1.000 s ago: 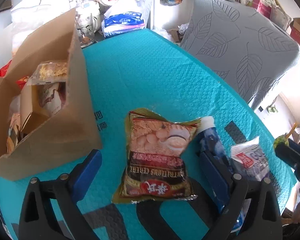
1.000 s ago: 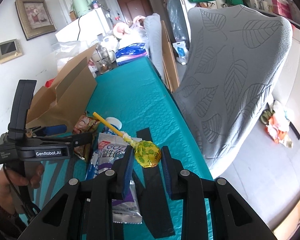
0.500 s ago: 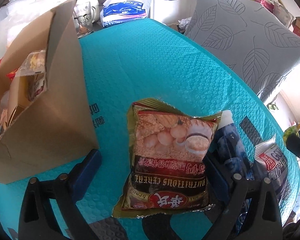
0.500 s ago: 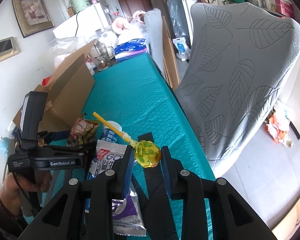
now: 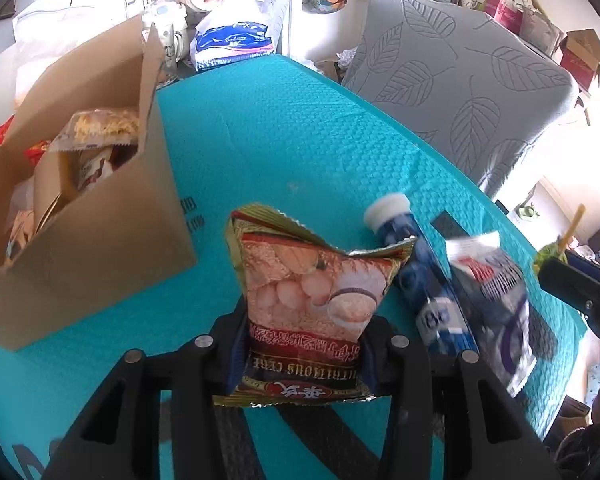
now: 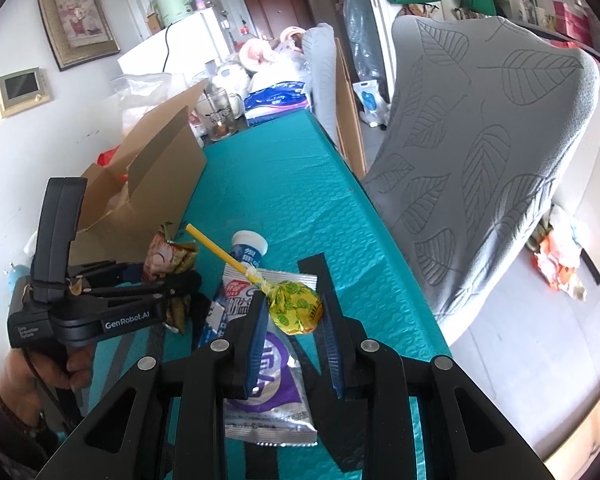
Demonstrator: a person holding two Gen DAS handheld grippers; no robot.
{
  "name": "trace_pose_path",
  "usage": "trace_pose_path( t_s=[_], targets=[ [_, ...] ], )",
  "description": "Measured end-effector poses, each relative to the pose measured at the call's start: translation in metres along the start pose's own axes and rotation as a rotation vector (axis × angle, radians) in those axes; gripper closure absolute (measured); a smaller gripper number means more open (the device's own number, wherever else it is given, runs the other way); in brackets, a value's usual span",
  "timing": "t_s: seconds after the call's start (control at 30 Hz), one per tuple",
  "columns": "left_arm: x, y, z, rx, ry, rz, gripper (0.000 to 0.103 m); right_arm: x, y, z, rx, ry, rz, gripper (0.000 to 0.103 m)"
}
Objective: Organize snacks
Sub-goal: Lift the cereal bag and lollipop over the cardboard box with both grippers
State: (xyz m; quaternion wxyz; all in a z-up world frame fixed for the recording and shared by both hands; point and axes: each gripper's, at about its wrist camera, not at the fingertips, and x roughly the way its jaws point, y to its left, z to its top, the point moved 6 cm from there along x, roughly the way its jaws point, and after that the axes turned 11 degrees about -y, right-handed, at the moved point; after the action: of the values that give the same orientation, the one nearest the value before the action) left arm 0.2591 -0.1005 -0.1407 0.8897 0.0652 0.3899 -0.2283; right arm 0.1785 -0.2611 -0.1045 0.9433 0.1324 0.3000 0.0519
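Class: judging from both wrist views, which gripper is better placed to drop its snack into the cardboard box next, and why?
Left. The left gripper already clamps the cereal packet beside the cardboard box; the right gripper, holding the lollipop, sits farther away.

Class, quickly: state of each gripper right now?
Left gripper: shut on the cereal packet.
Right gripper: shut on the yellow lollipop.

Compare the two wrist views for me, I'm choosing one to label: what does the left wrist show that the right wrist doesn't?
Left wrist only: snack packets inside the box, and the left claw shut on the cereal bag.

Right wrist only: the lollipop gripped in the right claw, the hand holding the left tool, a framed picture.

Both: box, cereal bag, blue tube, silver pouch, teal mat.
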Motion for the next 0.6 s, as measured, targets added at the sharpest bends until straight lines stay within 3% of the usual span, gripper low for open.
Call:
trace_pose_path(
  t_s=[0.6],
  targets=[
    [-0.073,0.042,-0.048,-0.07,-0.044,0.065,0.059,-0.013,0.069,-0.038,-0.049,0.009,0.132,0.076]
  ],
)
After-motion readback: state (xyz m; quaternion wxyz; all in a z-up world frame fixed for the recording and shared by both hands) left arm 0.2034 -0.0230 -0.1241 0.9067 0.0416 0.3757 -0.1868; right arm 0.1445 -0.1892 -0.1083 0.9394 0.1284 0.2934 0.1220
